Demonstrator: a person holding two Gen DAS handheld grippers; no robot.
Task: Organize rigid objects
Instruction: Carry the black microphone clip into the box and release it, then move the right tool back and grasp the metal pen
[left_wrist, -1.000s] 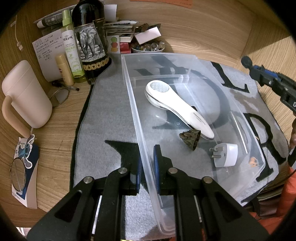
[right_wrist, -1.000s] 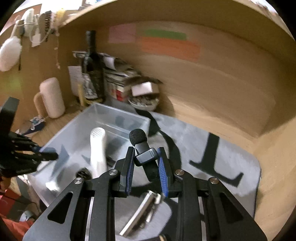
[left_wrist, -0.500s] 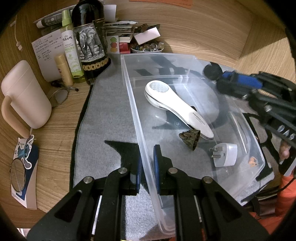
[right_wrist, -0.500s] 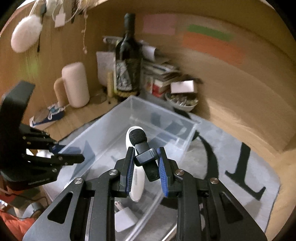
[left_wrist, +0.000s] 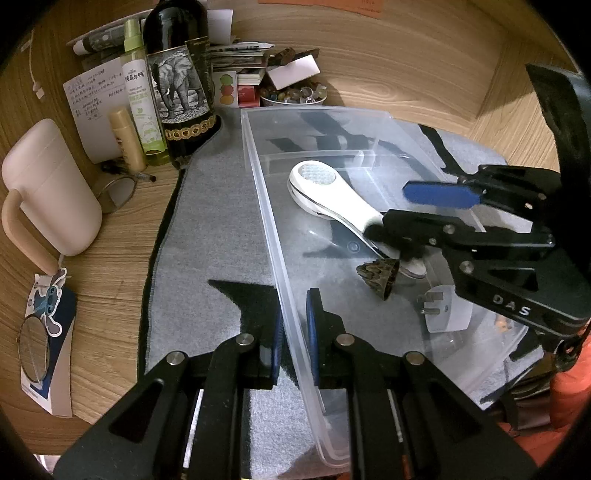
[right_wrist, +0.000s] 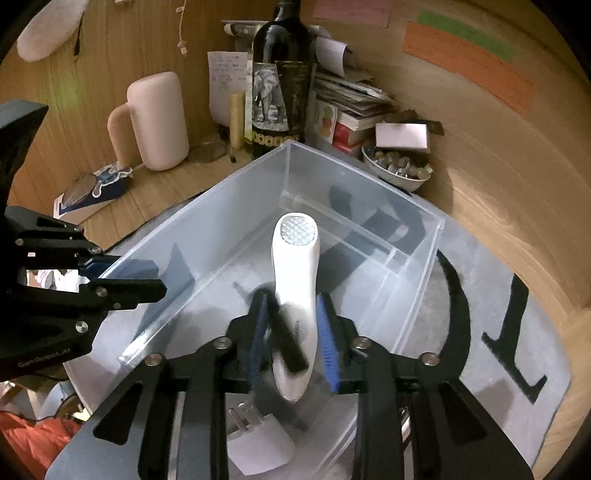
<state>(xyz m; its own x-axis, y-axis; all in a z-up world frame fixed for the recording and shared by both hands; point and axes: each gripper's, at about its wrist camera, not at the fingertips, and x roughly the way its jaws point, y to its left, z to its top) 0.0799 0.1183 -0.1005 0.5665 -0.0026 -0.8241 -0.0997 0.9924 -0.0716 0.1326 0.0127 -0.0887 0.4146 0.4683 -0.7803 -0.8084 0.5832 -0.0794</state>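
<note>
The clear bin (left_wrist: 258, 177) holds a white handheld device (right_wrist: 297, 280), a white plug (left_wrist: 448, 312) and a pinecone-like piece (left_wrist: 380, 275). The left gripper (left_wrist: 293, 328) pinches the bin's wall; the right gripper's (right_wrist: 293, 328) jaws are opening, a blurred black microphone (right_wrist: 286, 339) loose between them above the device. The bin sits on a grey mat (left_wrist: 214, 229) over the wooden surface (left_wrist: 122, 236).

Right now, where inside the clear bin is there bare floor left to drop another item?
Clear bin: its floor is bare along the left wall, from the divider down to the left tongs clamped on that wall. The strip behind the divider also looks bare. The right side is crowded: white handheld device, brown cone, white plug and the opening right tongs, small black microphone loose between them.
</note>
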